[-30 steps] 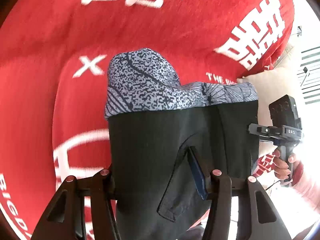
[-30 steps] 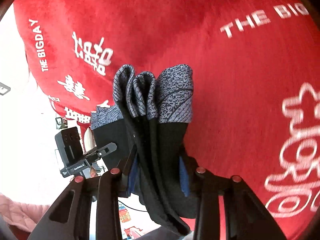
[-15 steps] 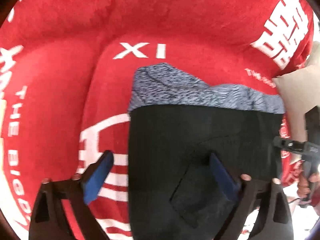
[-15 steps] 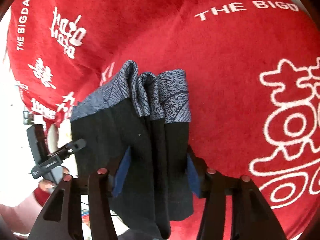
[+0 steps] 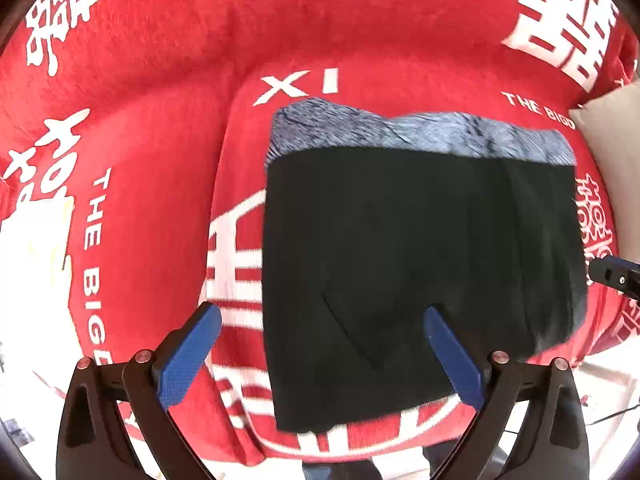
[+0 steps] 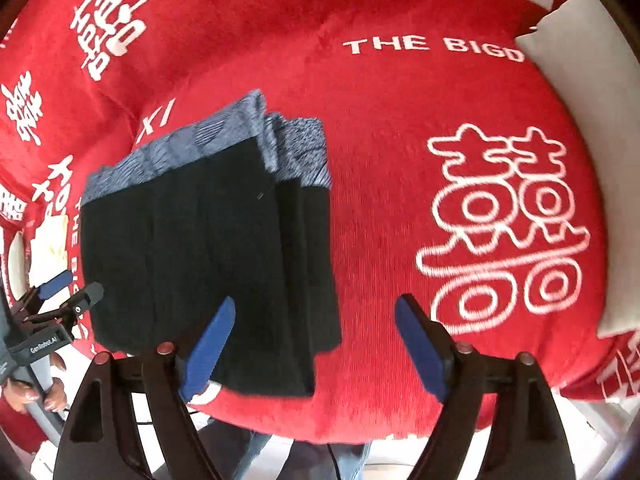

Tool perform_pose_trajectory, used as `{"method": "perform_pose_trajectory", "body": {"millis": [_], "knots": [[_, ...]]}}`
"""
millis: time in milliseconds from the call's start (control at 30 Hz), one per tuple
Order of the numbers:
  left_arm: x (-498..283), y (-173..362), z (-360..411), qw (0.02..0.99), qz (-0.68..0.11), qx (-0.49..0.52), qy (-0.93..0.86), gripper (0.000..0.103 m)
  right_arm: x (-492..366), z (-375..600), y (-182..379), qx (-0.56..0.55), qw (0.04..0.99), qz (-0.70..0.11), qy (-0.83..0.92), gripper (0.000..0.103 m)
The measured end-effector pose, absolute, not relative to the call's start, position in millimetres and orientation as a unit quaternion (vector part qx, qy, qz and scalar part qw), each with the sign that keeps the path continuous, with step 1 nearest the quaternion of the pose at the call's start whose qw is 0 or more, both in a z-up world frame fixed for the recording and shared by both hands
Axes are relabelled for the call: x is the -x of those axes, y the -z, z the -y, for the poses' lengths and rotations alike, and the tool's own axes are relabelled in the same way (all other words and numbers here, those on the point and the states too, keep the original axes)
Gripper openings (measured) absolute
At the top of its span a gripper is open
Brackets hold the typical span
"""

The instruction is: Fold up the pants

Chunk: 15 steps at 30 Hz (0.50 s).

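Releasing: left tongs and right tongs gape wide, gripping nothing; lift both straight up, clear of cloth.
Pants: folded flat on red blanket, patterned cuffs far side.
Edges: near blanket edge close below pants.
Room: open blanket right; pillow beyond.

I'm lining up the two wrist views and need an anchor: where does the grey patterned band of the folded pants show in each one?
Left wrist view: the grey patterned band runs across the far edge of the black pants, above centre.
Right wrist view: the band slants across the pants' upper left, bunched at its right end.
Shared landmark: the white "XI" lettering on the red blanket, just beyond the band's left end in both.
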<state>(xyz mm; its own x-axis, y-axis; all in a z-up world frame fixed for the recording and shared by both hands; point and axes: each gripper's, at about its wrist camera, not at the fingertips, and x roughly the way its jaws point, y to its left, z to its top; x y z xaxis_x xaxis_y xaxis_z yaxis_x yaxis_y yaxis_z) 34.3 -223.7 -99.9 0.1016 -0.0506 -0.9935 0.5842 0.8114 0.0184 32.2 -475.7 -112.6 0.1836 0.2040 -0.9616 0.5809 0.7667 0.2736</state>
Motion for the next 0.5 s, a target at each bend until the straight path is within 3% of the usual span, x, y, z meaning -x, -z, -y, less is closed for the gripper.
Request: {"method": "perform_pose_trajectory", "body": {"millis": [167,200,233,500], "knots": [[-15,79,221,0.714,-0.625,-0.229,0.218,0.101,-23,459,90,-0.320,0.701,-0.620,0.148,0.088],[-11,74,220,0.716,-0.623,-0.232,0.215,0.101,-20,455,86,-0.320,0.700,-0.620,0.151,0.099],[-6,68,220,0.716,-0.621,-0.236,0.214,0.101,-19,452,83,-0.321,0.699,-0.620,0.151,0.103],[13,43,217,0.716,-0.620,-0.245,0.207,0.101,-20,423,54,-0.304,0.696,-0.632,0.156,0.103]]}}
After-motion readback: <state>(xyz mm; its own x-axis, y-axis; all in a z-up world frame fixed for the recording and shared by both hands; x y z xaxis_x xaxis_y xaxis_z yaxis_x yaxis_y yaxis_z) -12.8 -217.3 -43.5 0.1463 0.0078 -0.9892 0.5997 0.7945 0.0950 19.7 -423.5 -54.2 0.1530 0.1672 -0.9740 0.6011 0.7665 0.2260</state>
